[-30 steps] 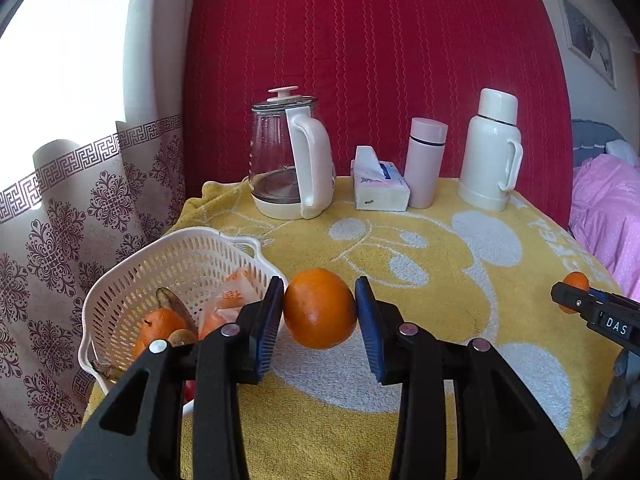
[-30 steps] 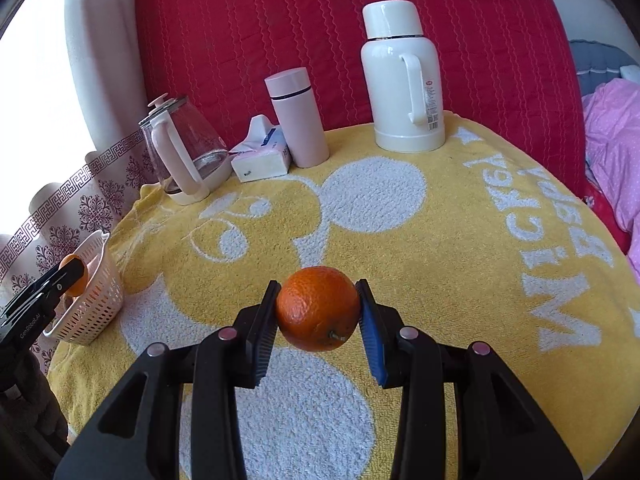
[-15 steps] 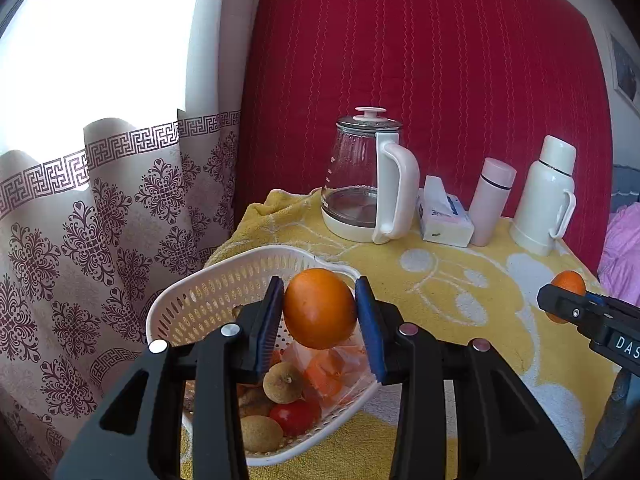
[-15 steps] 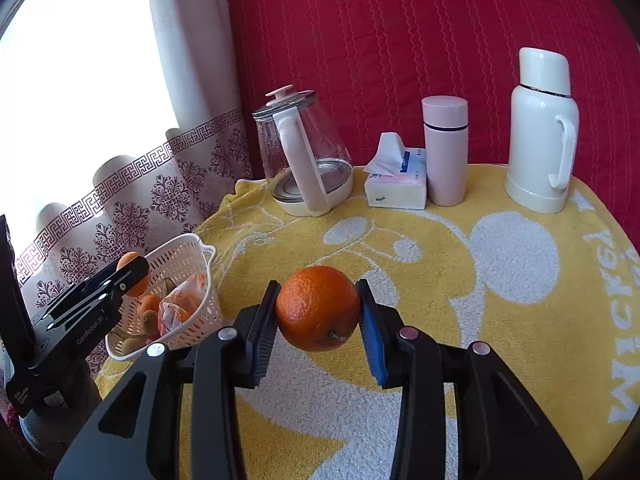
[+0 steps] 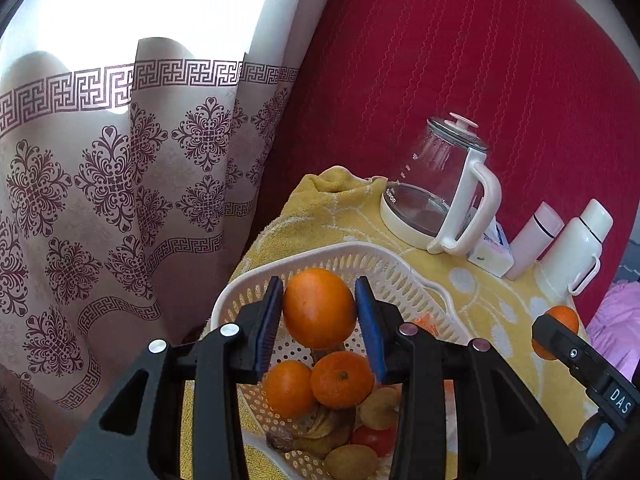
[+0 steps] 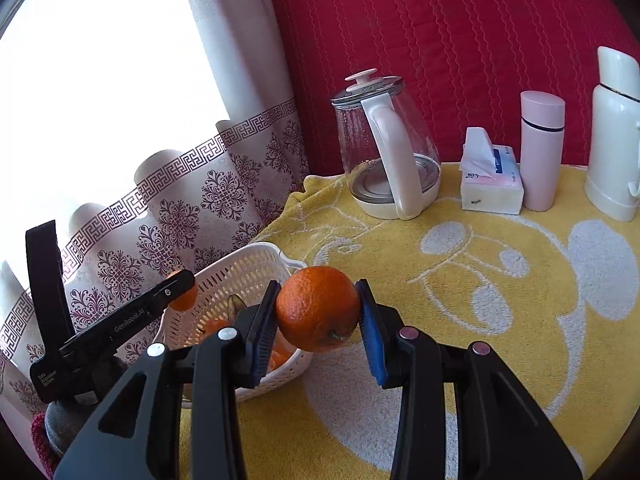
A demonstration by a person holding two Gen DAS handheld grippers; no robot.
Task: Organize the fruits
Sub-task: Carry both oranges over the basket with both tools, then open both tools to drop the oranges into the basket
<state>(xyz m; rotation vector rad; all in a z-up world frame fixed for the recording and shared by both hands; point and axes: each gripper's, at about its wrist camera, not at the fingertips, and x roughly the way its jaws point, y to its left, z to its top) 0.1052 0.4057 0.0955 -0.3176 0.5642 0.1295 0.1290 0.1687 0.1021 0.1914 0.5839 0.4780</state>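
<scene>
**Both grippers loaded, left gripper over the basket**

We begin at the left of the scene. A patterned curtain [image 5: 120,208] hangs at the left, with bright window light above it. A red quilted backdrop [image 6: 460,40] stands behind the tabletop. The tabletop is covered by a yellow towel [image 6: 520,320] with a white cartoon print.

At the left edge of the tabletop we see a white slotted basket [image 5: 400,276]. It contains two small oranges [image 5: 316,384] touching each other, brownish fruits and one red fruit; we cannot identify the dark item beneath them.

The left gripper [image 5: 320,320] is clamped on a smooth orange [image 5: 319,307], with both blue pads pressing its sides. In the left wrist view this orange hangs above the basket interior, over the two small oranges and apart from them.

The right gripper [image 6: 318,316] grips a second, rougher orange [image 6: 318,307] between its pads. In the right wrist view it sits just right of the basket rim, above the towel near the left edge.

Along the back edge we find, left to right: a glass kettle [image 6: 384,156] with a white handle, a tissue pack [image 6: 490,184], a pink flask [image 6: 542,148] touching or just beside the pack, and a white thermos [image 6: 616,136].
</scene>
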